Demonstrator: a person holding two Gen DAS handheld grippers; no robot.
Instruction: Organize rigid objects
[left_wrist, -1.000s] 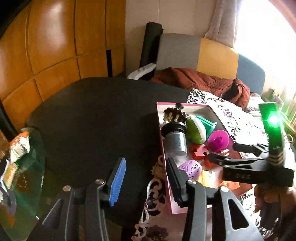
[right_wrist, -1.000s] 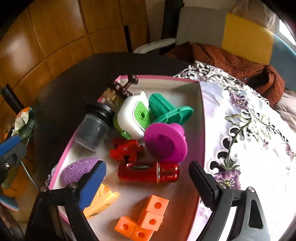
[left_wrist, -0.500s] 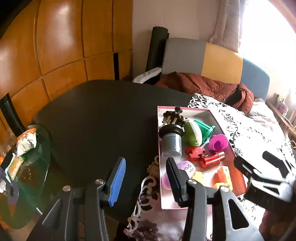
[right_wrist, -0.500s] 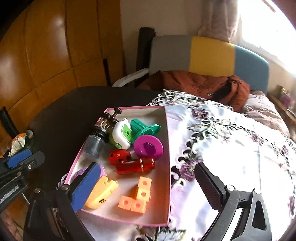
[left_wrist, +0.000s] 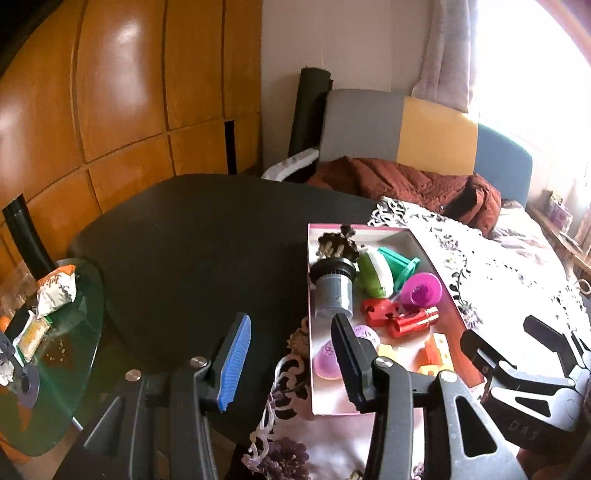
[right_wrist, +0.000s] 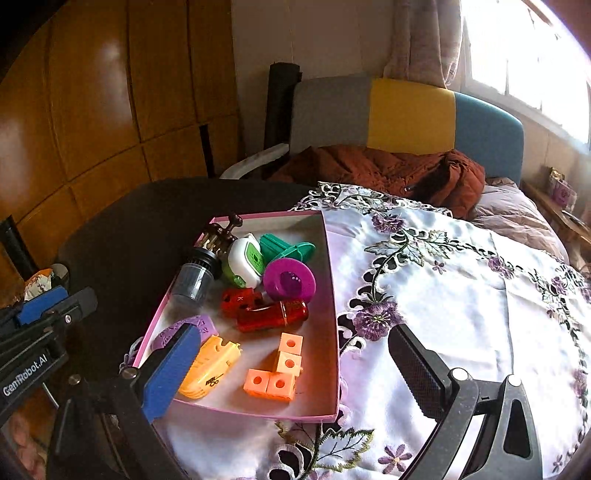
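A pink-rimmed box (right_wrist: 334, 317) (left_wrist: 309, 258) sits on the table and holds several toys: a red cylinder (right_wrist: 271, 315), orange cubes (right_wrist: 277, 369), a yellow piece (right_wrist: 210, 365), a purple cup (right_wrist: 290, 284), a green and white toy (right_wrist: 245, 262) and a grey jar (right_wrist: 194, 280). My right gripper (right_wrist: 291, 369) is open and empty, pulled back above the box's near edge. My left gripper (left_wrist: 291, 354) is open and empty, left of the box over the black table. The right gripper also shows in the left wrist view (left_wrist: 517, 354).
A white embroidered cloth (right_wrist: 461, 295) covers the table's right part; the left part is bare black table (left_wrist: 203, 240). A glass side table (left_wrist: 55, 350) with packets stands at the left. A chair with a brown blanket (right_wrist: 388, 166) is behind.
Both grippers have drawn back and up from the box, so it looks smaller and farther. The right gripper had been low over the toys. Nothing was taken hold of.
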